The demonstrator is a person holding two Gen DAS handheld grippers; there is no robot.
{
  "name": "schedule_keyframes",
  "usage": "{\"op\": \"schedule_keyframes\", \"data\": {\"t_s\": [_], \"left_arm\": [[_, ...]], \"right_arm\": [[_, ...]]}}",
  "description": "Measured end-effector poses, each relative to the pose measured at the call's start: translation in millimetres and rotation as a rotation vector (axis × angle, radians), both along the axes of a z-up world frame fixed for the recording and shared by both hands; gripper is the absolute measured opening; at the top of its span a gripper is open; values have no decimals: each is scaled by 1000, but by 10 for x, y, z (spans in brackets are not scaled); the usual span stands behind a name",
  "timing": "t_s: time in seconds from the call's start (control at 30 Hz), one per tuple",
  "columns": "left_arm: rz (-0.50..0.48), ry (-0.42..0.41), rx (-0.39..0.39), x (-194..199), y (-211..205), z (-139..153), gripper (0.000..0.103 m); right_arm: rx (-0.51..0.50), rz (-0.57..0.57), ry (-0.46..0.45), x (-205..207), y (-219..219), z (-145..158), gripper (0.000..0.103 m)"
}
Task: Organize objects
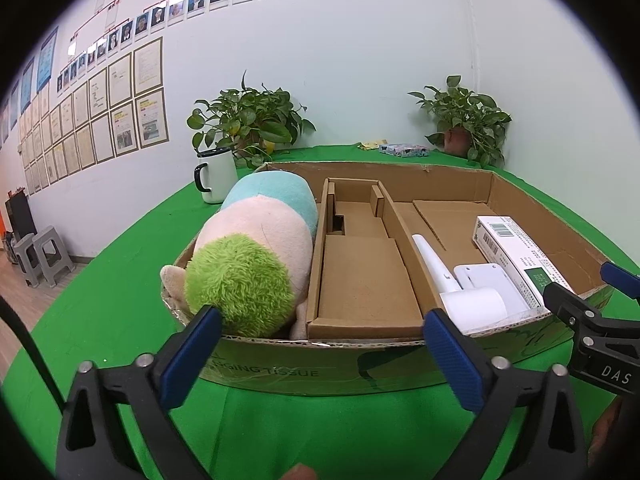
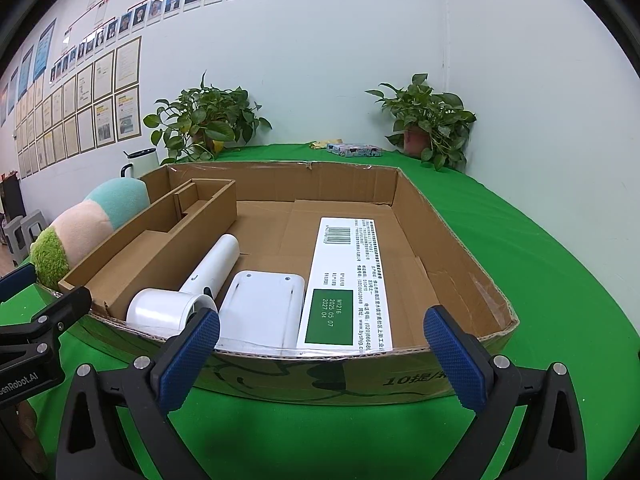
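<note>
A shallow cardboard box [image 1: 440,170] [image 2: 460,236] sits on the green table. Inside it lie a plush toy [image 1: 256,248] [image 2: 84,228] at the left, a brown cardboard insert [image 1: 360,264] [image 2: 160,236], a white lint roller [image 1: 460,292] [image 2: 192,288], a white flat device [image 2: 264,308] and a white carton with a green label [image 1: 520,256] [image 2: 348,280]. My left gripper [image 1: 322,354] is open and empty just before the box's near wall. My right gripper [image 2: 322,354] is open and empty, also at the near wall; it shows in the left wrist view [image 1: 592,304].
A white mug [image 1: 216,176] stands left of the box. Two potted plants [image 1: 252,120] [image 1: 464,120] stand at the back by the wall. A small patterned pack [image 2: 354,149] lies at the table's far edge. Grey stools [image 1: 40,256] stand on the floor at left.
</note>
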State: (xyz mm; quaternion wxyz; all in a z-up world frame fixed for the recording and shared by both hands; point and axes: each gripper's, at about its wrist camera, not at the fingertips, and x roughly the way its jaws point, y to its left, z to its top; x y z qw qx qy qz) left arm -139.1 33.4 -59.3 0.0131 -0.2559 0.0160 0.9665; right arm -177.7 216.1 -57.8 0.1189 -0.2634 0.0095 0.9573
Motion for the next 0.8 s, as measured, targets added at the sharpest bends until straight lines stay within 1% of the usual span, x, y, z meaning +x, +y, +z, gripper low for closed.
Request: {"op": "schedule_keyframes", "data": {"t_s": [0.4, 0.6, 0.8], "left_arm": [[0, 0, 0, 2, -12, 3, 102], [2, 0, -6, 1, -12, 7, 102], [4, 0, -8, 4, -9, 8, 102]], "right_arm": [[12, -5, 0, -9, 17, -2, 103], [-5, 7, 3, -1, 78, -4, 103], [0, 5, 1, -7, 89, 3, 103]]}}
